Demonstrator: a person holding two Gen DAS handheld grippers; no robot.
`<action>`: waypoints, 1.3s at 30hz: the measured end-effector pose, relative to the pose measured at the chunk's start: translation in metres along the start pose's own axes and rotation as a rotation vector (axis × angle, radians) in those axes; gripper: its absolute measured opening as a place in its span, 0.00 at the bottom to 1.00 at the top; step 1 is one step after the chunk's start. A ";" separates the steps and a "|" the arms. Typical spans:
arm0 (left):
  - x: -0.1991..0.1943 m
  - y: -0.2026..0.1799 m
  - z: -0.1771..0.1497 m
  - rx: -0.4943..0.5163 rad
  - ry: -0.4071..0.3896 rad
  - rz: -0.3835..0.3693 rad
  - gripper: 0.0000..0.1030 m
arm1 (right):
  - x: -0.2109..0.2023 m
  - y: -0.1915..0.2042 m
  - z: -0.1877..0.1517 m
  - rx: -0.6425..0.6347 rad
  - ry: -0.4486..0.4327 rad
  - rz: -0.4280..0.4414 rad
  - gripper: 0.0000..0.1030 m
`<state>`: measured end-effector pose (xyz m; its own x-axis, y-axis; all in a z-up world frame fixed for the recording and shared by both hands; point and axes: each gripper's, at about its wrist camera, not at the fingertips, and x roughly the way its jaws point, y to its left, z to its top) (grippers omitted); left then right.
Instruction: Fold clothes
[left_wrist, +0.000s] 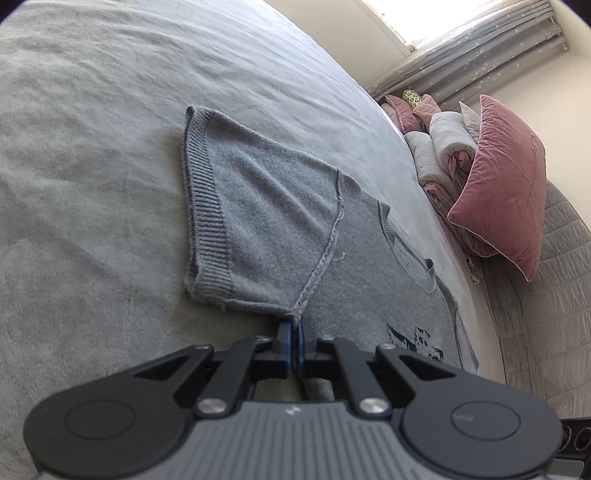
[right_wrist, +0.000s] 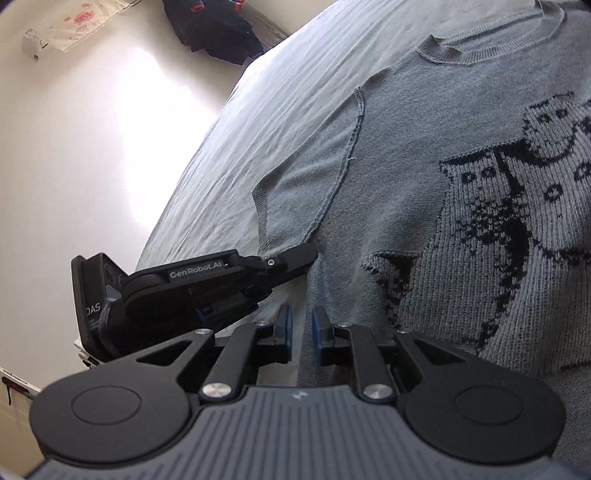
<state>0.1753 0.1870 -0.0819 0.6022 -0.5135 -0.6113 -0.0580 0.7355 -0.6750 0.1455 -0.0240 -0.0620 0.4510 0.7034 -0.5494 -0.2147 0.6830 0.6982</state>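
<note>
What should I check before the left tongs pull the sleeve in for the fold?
1. Left tongs shut on the sweater at the underarm seam: ok.
2. Sleeve flat on the bed: ok.
3. Right tongs free of cloth: ok, jaws apart, nothing pinched.
4. Collar flat: ok.
5. Far sleeve flat: cannot tell, out of view.

Support: a bed (left_wrist: 92, 110) covered with a lightly wrinkled grey sheet. A grey knitted short-sleeved sweater (right_wrist: 406, 177) with a dark cat pattern lies flat on it, inside out. Rolled bedding (left_wrist: 443, 147) and a pink cushion (left_wrist: 506, 184) rest at one end.
</note>
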 end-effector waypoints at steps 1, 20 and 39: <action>0.000 0.001 0.000 -0.003 0.002 -0.001 0.03 | -0.003 0.010 -0.005 -0.040 0.002 -0.009 0.17; -0.003 0.006 0.000 -0.024 0.013 -0.004 0.03 | -0.017 0.084 -0.120 -0.629 0.155 -0.400 0.17; -0.005 0.006 -0.001 -0.027 -0.008 0.005 0.03 | -0.017 0.078 -0.146 -0.749 0.102 -0.555 0.05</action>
<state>0.1714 0.1935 -0.0831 0.6085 -0.5062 -0.6111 -0.0821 0.7258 -0.6830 -0.0052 0.0459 -0.0648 0.5857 0.2286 -0.7776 -0.5095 0.8500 -0.1338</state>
